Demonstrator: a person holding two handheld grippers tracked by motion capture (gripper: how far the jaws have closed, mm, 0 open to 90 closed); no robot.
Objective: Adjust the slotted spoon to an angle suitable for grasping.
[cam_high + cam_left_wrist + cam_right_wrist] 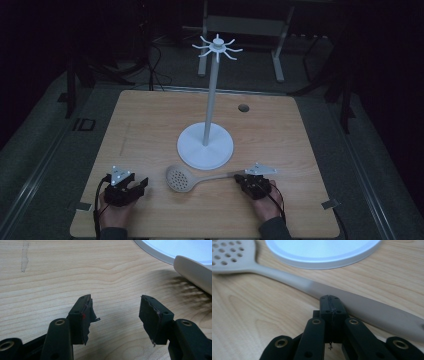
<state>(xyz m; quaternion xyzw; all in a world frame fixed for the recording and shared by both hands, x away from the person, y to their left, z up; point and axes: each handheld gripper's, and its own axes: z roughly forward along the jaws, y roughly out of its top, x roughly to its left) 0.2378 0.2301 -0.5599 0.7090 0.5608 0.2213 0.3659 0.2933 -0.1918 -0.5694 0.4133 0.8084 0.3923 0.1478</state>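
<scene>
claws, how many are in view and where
2. The left claw stands open at the table's near left; the right claw is shut, empty, by the handle of the slotted spoon at near right.

1 skimmer [180, 178], 1 stand [205, 146], 2 claws

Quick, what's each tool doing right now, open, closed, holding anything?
Left tool: open, nothing between its jaws.
Right tool: closed, empty, just beside the skimmer handle.
</scene>
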